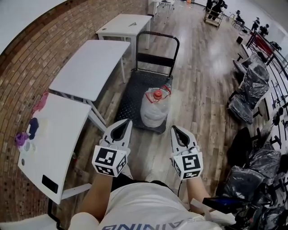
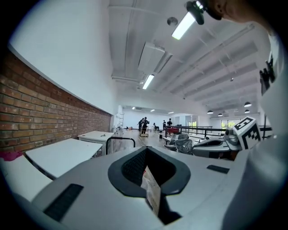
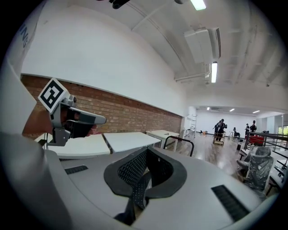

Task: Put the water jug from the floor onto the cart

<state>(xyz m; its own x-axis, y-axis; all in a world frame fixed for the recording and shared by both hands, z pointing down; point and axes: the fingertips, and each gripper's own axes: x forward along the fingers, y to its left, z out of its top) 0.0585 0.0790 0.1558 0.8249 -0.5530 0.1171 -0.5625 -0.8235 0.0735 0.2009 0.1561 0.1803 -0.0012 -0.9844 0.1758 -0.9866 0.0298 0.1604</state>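
Observation:
The clear water jug (image 1: 154, 108) with a red cap stands upright on the black deck of the cart (image 1: 135, 96), near its front edge. The cart's push handle (image 1: 157, 38) rises at the far end. Both grippers hang in the air close to my body, short of the cart and apart from the jug. My left gripper (image 1: 125, 122) is shut; in the left gripper view a pale strip shows in the slit between its pads (image 2: 151, 191), and I cannot tell what it is. My right gripper (image 1: 174, 129) is shut with nothing in it (image 3: 148, 150). Both point roughly level down the room.
White tables (image 1: 90, 67) line the brick wall on the left, the nearest one (image 1: 49, 139) carrying small purple and pink items. Plastic-wrapped office chairs (image 1: 249, 92) stand along the right. People and another trolley (image 1: 214, 12) are far down the wooden floor.

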